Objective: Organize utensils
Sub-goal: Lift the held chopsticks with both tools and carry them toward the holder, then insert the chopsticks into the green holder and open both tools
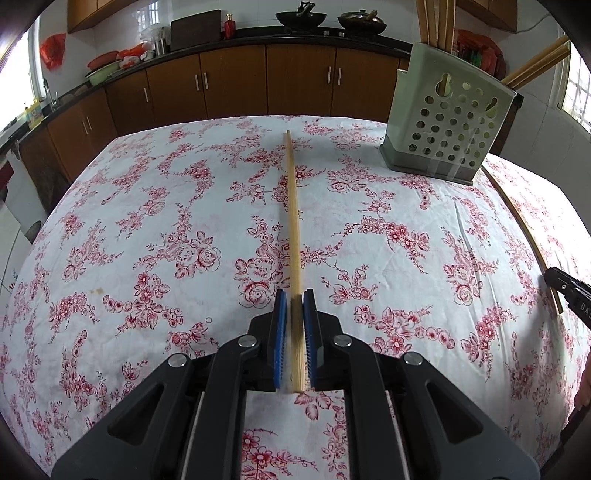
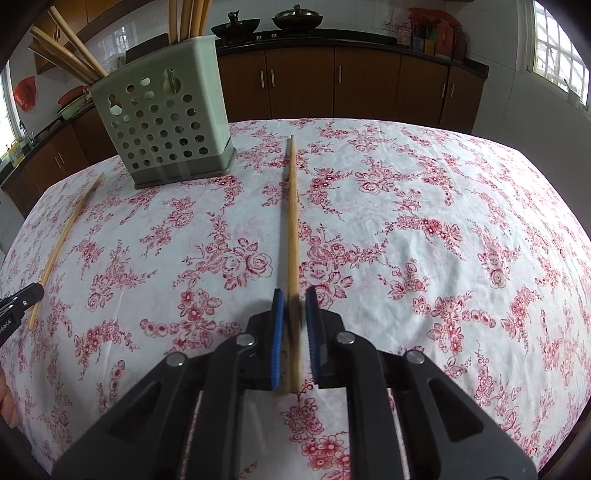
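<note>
Two handheld grippers work over a table draped in a red floral tablecloth (image 1: 155,229), each clamped on one wooden chopstick. The left gripper (image 1: 294,306) holds its chopstick (image 1: 293,206) between narrow blue pads, the stick running straight ahead from the jaws and its butt end showing just behind them. The right gripper (image 2: 294,304) grips a second chopstick (image 2: 293,206) the same way, jaws drawn close, with a sliver of gap visible beside the right pad. Both tools tilt steeply down toward the cloth, each stick lying low along it; whether the far tips touch the fabric cannot be told.

One pale green perforated holder (image 1: 448,129) stands at the far edge of the table, between the two tools, with several chopsticks already upright or leaning in it; their exact number cannot be counted. In each wrist view the other gripper's black tip intrudes at the frame edge with its stick. Brown cabinets (image 2: 365,88) and two dark woks (image 1: 301,16) line the kitchen counter behind.
</note>
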A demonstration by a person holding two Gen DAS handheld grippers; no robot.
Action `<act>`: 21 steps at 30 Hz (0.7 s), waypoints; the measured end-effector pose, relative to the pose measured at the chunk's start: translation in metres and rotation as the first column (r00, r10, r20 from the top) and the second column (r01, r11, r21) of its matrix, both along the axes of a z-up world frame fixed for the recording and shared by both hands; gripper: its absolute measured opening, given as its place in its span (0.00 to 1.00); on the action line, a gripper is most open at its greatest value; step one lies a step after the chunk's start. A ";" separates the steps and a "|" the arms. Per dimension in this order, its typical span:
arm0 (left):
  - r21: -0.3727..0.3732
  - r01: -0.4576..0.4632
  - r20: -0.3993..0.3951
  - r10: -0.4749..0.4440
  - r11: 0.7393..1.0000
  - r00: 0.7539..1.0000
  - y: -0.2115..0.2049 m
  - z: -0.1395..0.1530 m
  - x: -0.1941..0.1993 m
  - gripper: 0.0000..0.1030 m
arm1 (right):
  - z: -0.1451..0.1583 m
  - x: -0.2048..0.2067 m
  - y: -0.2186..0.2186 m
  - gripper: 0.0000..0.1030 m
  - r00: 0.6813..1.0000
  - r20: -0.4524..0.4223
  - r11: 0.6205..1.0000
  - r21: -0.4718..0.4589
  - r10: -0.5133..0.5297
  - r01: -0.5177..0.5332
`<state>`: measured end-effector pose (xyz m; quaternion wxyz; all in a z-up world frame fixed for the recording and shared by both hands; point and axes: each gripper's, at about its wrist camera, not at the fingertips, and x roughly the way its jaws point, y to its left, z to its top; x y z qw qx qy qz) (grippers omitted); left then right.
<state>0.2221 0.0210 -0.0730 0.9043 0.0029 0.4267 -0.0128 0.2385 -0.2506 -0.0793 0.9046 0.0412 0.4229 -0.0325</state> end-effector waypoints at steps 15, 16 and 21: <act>-0.080 0.001 0.158 0.011 0.997 0.987 0.029 0.063 -0.020 0.07 | 0.060 -0.023 -0.019 0.08 0.983 0.175 0.999 0.030 -0.047 0.042; -0.094 0.000 0.180 0.017 0.996 0.984 0.031 0.072 -0.021 0.07 | 0.066 -0.024 -0.021 0.08 0.980 0.193 0.998 0.036 -0.052 0.046; -0.146 -0.005 0.265 0.044 0.989 0.963 0.040 0.107 -0.024 0.07 | 0.099 -0.030 -0.028 0.08 0.958 0.280 0.997 0.056 -0.066 0.052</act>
